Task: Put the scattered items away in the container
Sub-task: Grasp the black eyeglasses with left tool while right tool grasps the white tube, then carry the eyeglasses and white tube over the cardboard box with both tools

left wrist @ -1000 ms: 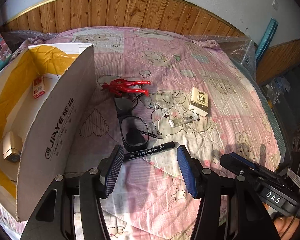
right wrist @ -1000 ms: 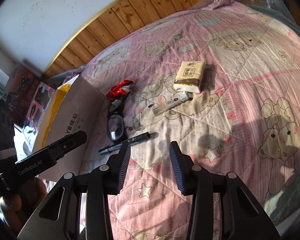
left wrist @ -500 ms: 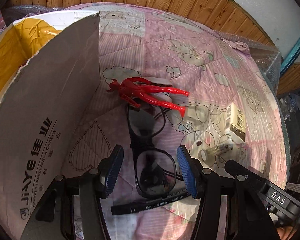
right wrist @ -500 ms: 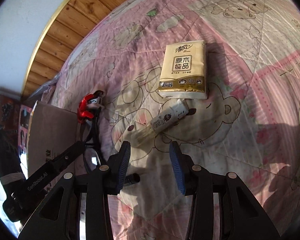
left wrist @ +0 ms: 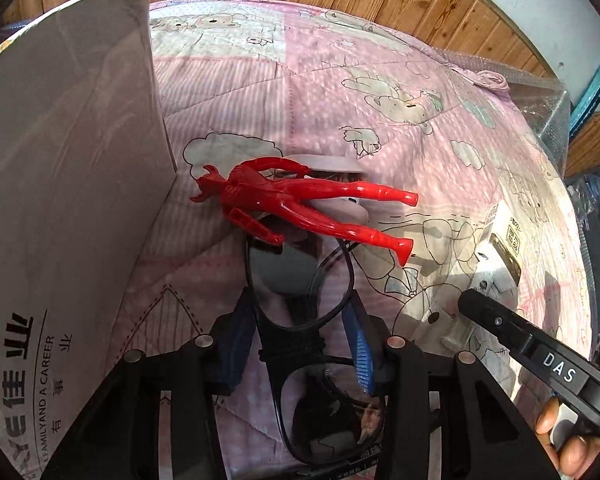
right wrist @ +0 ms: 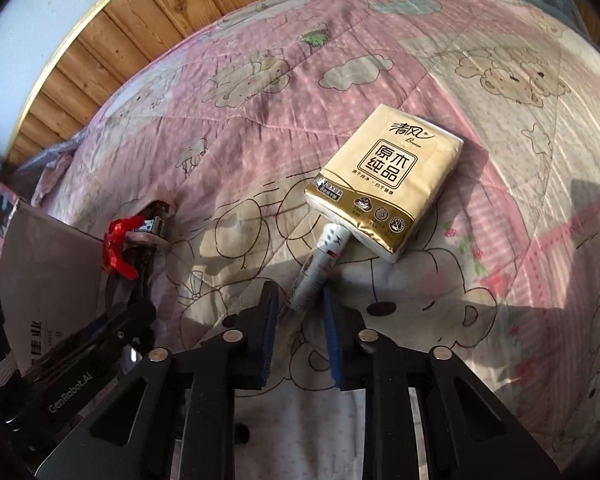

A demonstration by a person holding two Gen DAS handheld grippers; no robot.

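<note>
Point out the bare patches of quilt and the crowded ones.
Free: the quilt between the tissue pack and the wooden headboard.

Crowded: beside the cardboard box, where the red figure lies over the glasses; the small tube touches the tissue pack.

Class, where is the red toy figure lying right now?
In the left wrist view, the red figure lies on the quilt just right of the cardboard box, beyond the glasses.
</note>
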